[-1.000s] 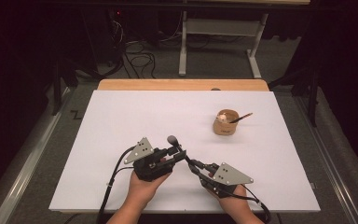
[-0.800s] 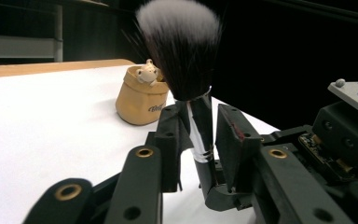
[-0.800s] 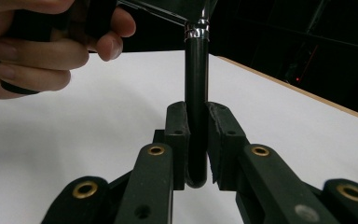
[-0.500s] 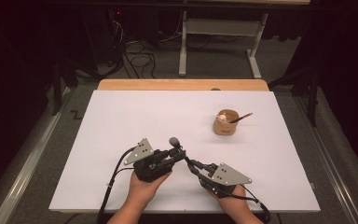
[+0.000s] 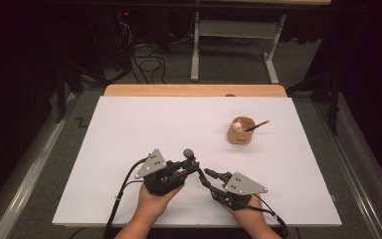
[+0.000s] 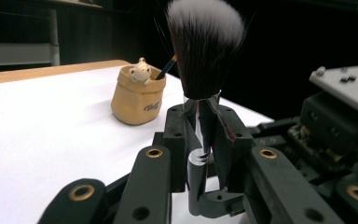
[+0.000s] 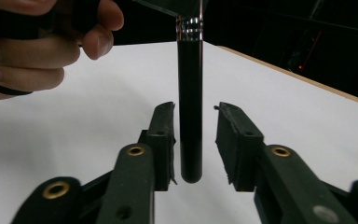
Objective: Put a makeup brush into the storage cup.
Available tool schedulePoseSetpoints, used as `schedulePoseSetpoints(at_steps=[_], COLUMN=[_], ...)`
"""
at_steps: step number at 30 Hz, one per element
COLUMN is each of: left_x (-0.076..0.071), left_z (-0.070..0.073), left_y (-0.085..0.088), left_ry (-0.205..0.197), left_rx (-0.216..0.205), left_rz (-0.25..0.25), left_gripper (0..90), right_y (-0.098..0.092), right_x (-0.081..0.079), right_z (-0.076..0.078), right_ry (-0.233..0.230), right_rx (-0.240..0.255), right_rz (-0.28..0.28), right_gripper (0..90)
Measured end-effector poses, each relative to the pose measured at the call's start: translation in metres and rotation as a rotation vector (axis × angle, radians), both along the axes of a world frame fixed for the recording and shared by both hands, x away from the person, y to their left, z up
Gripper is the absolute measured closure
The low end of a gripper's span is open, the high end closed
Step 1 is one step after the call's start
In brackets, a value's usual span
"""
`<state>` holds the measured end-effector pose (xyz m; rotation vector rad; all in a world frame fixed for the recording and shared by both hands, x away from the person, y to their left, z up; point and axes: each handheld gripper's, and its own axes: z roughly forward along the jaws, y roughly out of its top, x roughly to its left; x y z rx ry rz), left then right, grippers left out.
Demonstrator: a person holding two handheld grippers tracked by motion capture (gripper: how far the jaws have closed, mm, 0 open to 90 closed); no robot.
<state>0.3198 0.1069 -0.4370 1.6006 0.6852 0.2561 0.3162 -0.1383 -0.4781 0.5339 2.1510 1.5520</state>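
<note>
Black-handled and soft-bristled, a makeup brush (image 6: 200, 88) is held upright, clamped in the left gripper (image 5: 191, 167) near the white table's (image 5: 129, 129) front edge. Its handle stands between the right gripper's (image 7: 195, 140) jaws, which have just been opening. A tan pot (image 5: 240, 132) stands well apart.

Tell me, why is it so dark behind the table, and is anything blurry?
High view: light falls on the white table, the room behind stays black. Left gripper view: brush sharp, near jaws soft. Right gripper view: hand up close is blurred.
</note>
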Motion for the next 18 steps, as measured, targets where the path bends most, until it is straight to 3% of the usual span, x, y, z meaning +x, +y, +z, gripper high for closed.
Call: schedulePoseSetpoints(at_steps=[6, 18], left_x=[-0.004, -0.004], left_z=[0.0, -0.001], left_y=[-0.009, -0.015], left_ry=[-0.018, -0.023], left_rx=[0.07, 0.11], left_rz=[-0.011, -0.011], left_gripper=[76.5, 76.5], right_y=[0.002, 0.005], right_x=[-0.002, -0.003], right_z=[0.003, 0.011], right_ry=[0.004, -0.001], right_rx=[-0.002, 0.007], right_rz=[-0.005, -0.02], right_gripper=[63.2, 68.2])
